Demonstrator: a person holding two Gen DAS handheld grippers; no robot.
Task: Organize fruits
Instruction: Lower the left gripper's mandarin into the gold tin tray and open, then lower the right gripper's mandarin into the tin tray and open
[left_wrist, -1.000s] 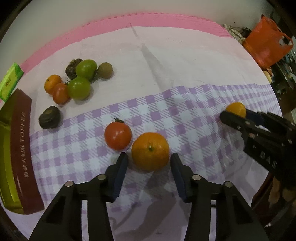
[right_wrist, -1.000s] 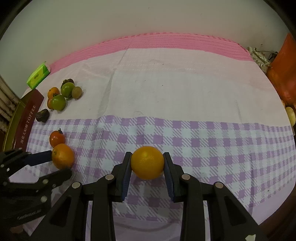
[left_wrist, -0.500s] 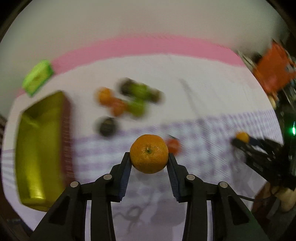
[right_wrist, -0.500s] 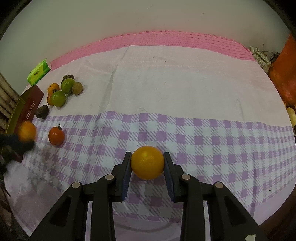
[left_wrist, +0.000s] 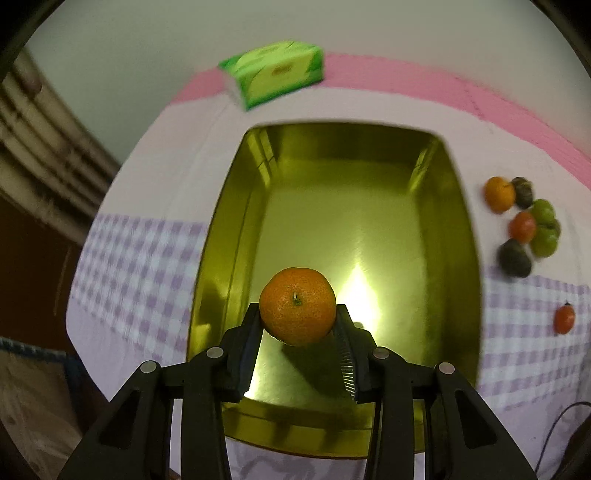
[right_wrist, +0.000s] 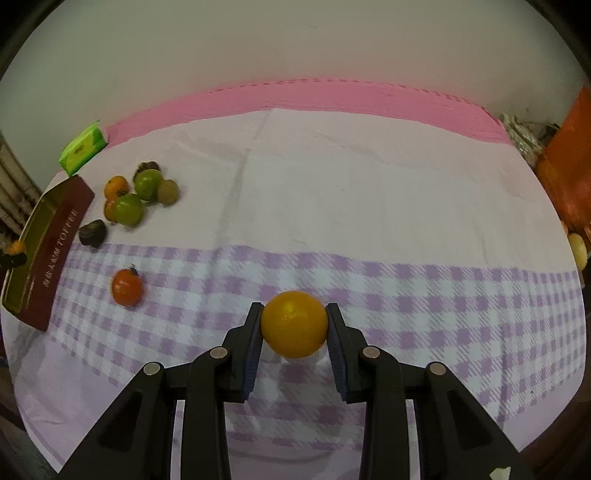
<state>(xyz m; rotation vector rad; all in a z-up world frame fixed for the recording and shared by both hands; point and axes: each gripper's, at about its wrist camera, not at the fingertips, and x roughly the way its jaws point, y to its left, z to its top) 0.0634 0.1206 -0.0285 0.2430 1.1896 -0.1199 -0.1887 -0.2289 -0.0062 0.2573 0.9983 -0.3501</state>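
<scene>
Gold tin (left_wrist: 458, 236) now under gripped tangerine (left_wrist: 297, 311).

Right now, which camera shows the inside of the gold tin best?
The left wrist view: it looks straight down into the gold tin, its bare floor visible past the held mandarin. The right wrist view shows only its maroon outer side and rim at far left.

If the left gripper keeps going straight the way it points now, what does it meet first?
Most likely the gold floor of the tin box. The left gripper, shut on a tangerine, points down into the box, which looks empty along that line. Depth is hard to judge; the far wall might come first.
</scene>
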